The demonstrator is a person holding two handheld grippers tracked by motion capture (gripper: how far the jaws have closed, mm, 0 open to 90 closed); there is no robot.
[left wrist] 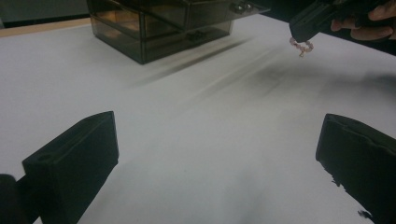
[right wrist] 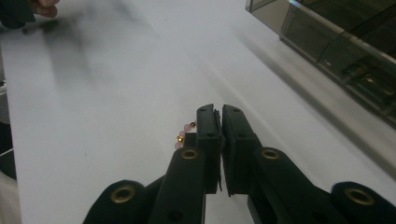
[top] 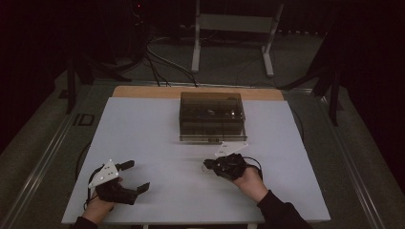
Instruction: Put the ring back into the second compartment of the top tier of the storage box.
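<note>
Right gripper jaws pressed together on a pink bead string dangling clear above the white surface, smoky drawer box just beyond it — nothing between — left gripper jaws spread wide, holding nothing, well apart at the near edge.

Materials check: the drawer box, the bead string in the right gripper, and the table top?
Smoky see-through drawer box: looks like tinted hard plastic, glossy; compartments show through the walls.
Pink-and-gold bead string, pinched in the right hand-held gripper: small rounded beads, material unclear.
White table top: matte, smooth sheet; only soft shadows, no glare.
</note>
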